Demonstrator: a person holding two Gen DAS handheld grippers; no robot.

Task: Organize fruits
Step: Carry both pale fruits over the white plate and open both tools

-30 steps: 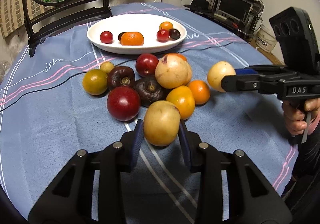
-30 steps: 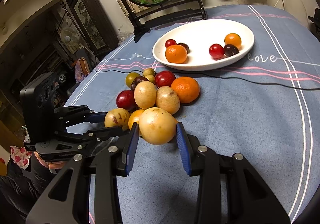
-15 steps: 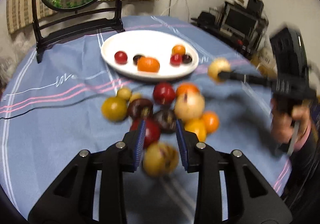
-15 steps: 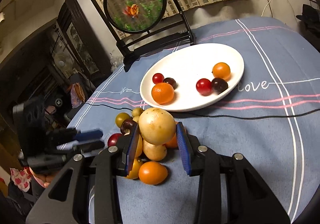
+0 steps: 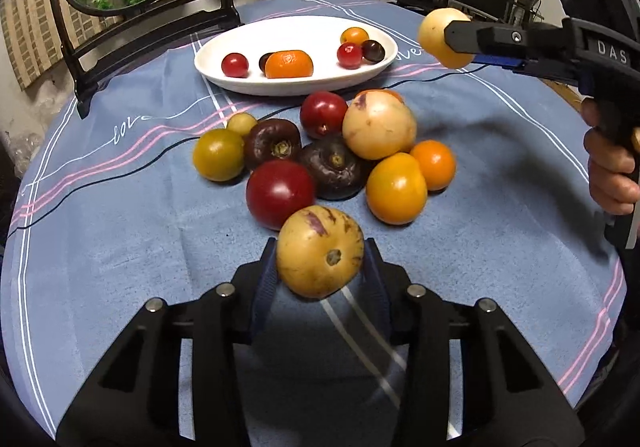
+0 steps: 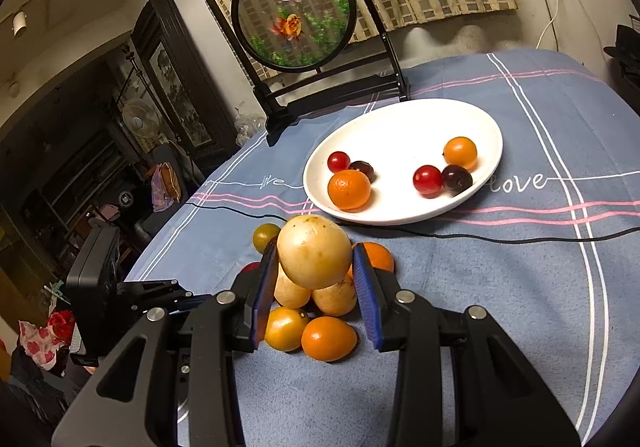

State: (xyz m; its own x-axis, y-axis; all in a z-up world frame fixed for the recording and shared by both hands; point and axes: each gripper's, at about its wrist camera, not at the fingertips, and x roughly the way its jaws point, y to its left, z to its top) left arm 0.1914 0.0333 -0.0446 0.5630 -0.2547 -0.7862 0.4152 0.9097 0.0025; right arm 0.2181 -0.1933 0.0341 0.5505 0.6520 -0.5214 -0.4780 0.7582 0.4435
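Observation:
My left gripper [image 5: 320,267] is shut on a yellow fruit with purple streaks [image 5: 320,251], held just above the cloth near the pile. My right gripper [image 6: 316,275] is shut on a pale yellow fruit [image 6: 314,251], raised above the pile; it also shows in the left wrist view [image 5: 440,37] at the right of the plate. The fruit pile [image 5: 332,155] of red, dark purple, orange and yellow fruits lies on the blue cloth. A white plate [image 5: 248,85] behind it holds several small fruits, also seen in the right wrist view [image 6: 400,119].
A round fish picture on a black stand [image 6: 296,15] stands behind the plate. A thin black cable [image 6: 500,237] crosses the cloth between plate and pile. The table edge [image 5: 592,375] drops off on the right, near the hand.
Both grippers have lifted their fruits off the table. The right one has risen and moved toward the plate. The left one has pulled back from the pile a little.

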